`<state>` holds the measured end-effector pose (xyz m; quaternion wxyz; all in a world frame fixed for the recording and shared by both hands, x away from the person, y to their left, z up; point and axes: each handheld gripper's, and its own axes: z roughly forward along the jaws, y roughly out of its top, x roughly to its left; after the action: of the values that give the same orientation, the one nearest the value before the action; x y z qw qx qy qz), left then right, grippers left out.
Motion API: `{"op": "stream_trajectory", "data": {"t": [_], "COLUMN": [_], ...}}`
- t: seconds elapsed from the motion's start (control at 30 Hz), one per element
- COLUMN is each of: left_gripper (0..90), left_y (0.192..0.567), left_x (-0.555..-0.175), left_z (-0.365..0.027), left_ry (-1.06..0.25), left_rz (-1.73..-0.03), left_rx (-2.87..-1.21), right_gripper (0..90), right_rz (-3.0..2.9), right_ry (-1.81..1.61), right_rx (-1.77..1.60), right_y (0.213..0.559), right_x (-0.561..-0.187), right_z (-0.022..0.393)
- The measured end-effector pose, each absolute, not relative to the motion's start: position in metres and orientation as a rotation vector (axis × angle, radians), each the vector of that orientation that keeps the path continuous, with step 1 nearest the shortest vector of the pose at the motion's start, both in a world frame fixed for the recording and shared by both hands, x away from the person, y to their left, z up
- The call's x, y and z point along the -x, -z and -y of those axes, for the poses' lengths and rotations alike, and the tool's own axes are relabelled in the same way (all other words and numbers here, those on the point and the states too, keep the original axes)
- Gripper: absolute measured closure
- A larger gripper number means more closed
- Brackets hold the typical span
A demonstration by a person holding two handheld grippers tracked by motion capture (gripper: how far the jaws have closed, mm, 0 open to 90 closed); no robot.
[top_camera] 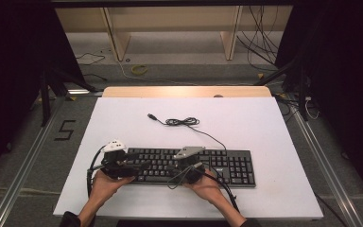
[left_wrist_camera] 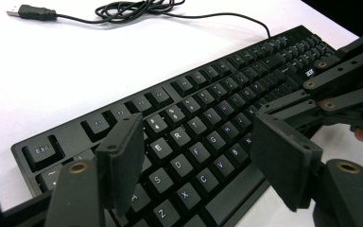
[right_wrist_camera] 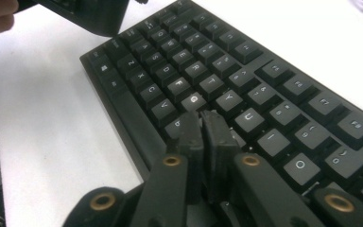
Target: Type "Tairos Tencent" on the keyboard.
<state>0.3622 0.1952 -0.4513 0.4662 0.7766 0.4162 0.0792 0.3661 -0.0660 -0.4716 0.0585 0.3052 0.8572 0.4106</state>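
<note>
The black keyboard (left_wrist_camera: pixel 203 142) carries white key legends: Esc sits at its corner beyond the left gripper's (left_wrist_camera: pixel 198 161) left jaw, and E, R, S, D, F, G, X, C, V and B read clearly in the gap between the jaws. A small white logo near the far keys is too small to read. The left gripper's jaws stand wide apart, holding nothing, hovering over the letter rows. The right gripper (right_wrist_camera: pixel 202 125) has its jaws pressed together with nothing between them, their tips down on the keys just below G and Y, with U to their right. The keyboard's cable (top_camera: pixel 184 122) lies coiled on the white surface (top_camera: pixel 274 127) beyond the jaws.
</note>
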Motion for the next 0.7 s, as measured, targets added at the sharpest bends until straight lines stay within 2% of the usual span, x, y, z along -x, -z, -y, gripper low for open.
{"op": "stream_trajectory", "data": {"t": [0.7], "left_gripper": [36.3], "left_y": [0.456], "left_x": [-0.36], "left_z": [-0.196], "left_ry": [-0.182], "left_rz": [-1.029], "left_rx": [-1.917], "right_gripper": [89.1], "right_rz": [-2.611], "right_ry": [-1.214], "right_rx": [-0.946], "right_y": [0.481], "right_x": [-0.368], "right_z": [0.06]}}
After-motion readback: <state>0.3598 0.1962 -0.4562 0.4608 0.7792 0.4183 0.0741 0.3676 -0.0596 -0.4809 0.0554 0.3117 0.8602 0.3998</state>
